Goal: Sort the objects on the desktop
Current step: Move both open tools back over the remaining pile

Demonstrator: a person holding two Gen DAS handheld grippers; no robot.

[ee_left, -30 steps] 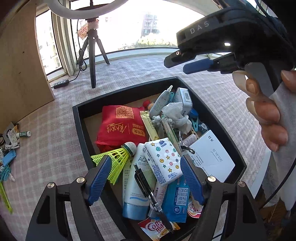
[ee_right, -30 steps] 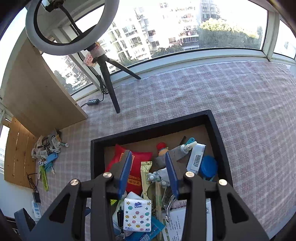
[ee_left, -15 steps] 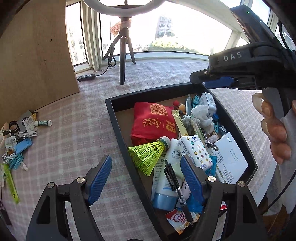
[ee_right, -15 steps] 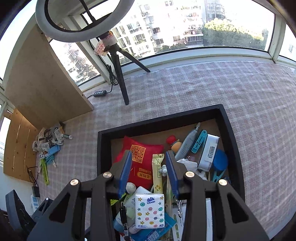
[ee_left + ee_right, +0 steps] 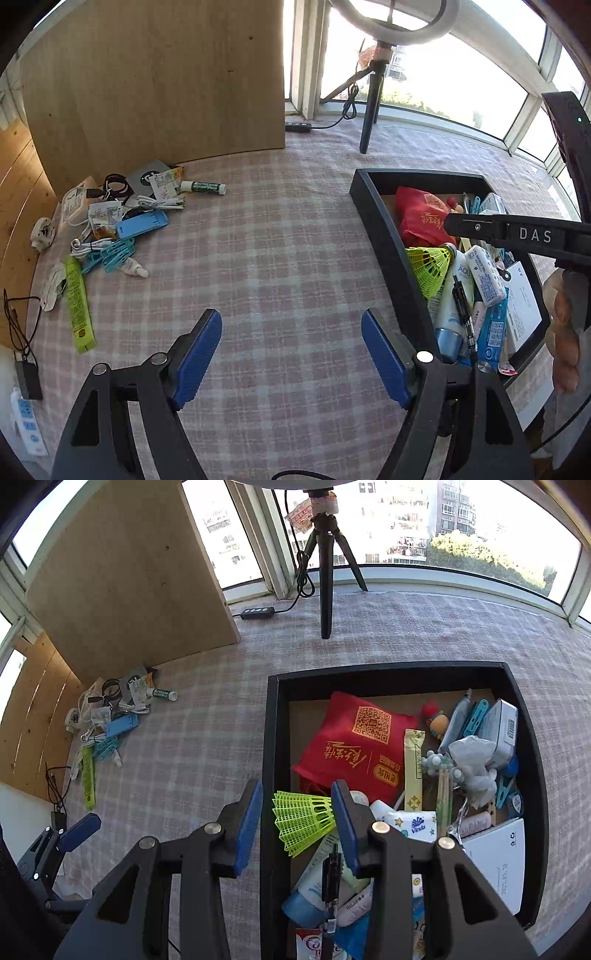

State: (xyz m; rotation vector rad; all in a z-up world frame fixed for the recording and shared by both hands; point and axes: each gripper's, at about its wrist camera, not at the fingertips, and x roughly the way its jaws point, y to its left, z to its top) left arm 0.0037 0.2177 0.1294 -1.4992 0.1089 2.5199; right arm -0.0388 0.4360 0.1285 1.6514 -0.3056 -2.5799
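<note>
A black tray (image 5: 271, 738) (image 5: 384, 236) on the checked tablecloth holds a red pouch (image 5: 354, 746), a yellow-green shuttlecock (image 5: 303, 821) (image 5: 428, 266), a tissue pack, tubes, a pen and other small items. A pile of loose things (image 5: 110, 225) (image 5: 107, 723) lies at the left by the wooden board: cables, blue card, clips, green tube. My left gripper (image 5: 291, 354) is open and empty above the bare cloth, left of the tray. My right gripper (image 5: 297, 819) is open and empty above the tray's left edge, over the shuttlecock.
A wooden board (image 5: 159, 74) stands at the back left. A ring-light tripod (image 5: 325, 572) and a power strip (image 5: 256, 613) stand near the window. A long green packet (image 5: 77, 306) lies at the pile's near end.
My left gripper has swung left, off the tray and over the cloth toward the pile. My right gripper has shifted left over the tray's left edge. Both stay open.
</note>
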